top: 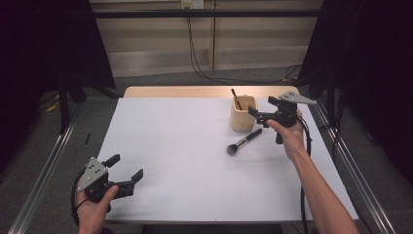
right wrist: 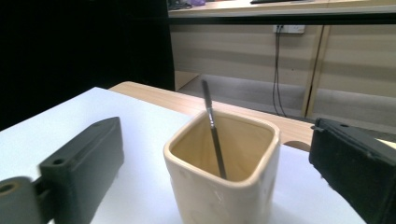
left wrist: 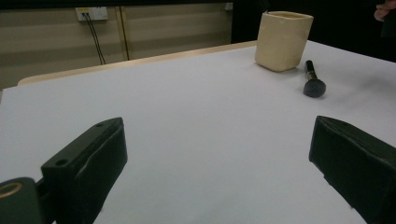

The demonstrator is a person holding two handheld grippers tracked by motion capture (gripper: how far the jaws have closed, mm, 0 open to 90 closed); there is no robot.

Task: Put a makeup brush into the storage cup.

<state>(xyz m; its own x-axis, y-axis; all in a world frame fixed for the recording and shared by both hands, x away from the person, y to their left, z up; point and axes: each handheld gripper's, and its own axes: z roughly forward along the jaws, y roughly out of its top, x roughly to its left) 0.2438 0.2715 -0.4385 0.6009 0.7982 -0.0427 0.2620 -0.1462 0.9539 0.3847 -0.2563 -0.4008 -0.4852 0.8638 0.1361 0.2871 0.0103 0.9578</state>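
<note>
White table (top: 195, 161): right gripper (top: 259, 115) open beside cup (top: 242, 117)

Table (top: 195, 161): white top, light wood edge at far side.
Floor (top: 160, 80): grey.
Back wall (top: 156, 41): beige panels; socket (top: 191, 4) with black cables (top: 195, 53) hanging.
Sides: black curtains (top: 375, 73).
Rails (top: 44, 170): metal, flanking table.

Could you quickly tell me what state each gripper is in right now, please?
Left gripper: open, holding nothing, low over the table's near left corner.
Right gripper: open, holding nothing, beside the beige cup.
</note>
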